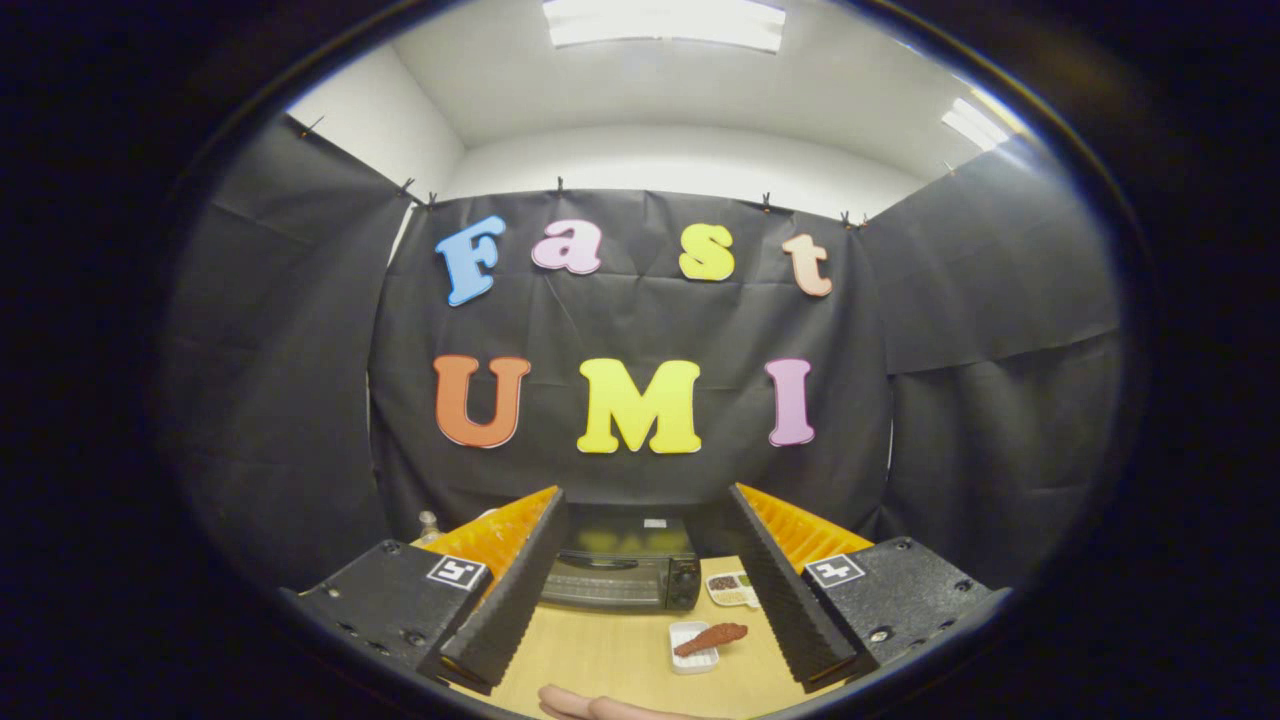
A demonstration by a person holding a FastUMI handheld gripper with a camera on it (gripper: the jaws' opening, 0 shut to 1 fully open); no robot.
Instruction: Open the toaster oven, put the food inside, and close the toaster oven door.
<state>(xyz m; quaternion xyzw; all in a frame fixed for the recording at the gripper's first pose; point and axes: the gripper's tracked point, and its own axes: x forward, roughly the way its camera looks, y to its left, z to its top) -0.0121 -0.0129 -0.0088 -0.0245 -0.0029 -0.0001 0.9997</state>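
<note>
A black toaster oven [620,570] stands on the wooden table [610,655] against the back cloth, its glass door shut. It lies beyond my fingers, framed in the gap between them. A brown piece of food [712,637] rests across a small white dish [692,648] on the table, nearer to me and close to the right finger. My gripper [645,495] is open, held high over the table's near side, with nothing between its fingers.
A small plate with compartments of food [732,588] sits just right of the oven. A small bottle [428,526] stands left of the oven, beside the left finger. A person's hand [600,706] lies at the table's near edge.
</note>
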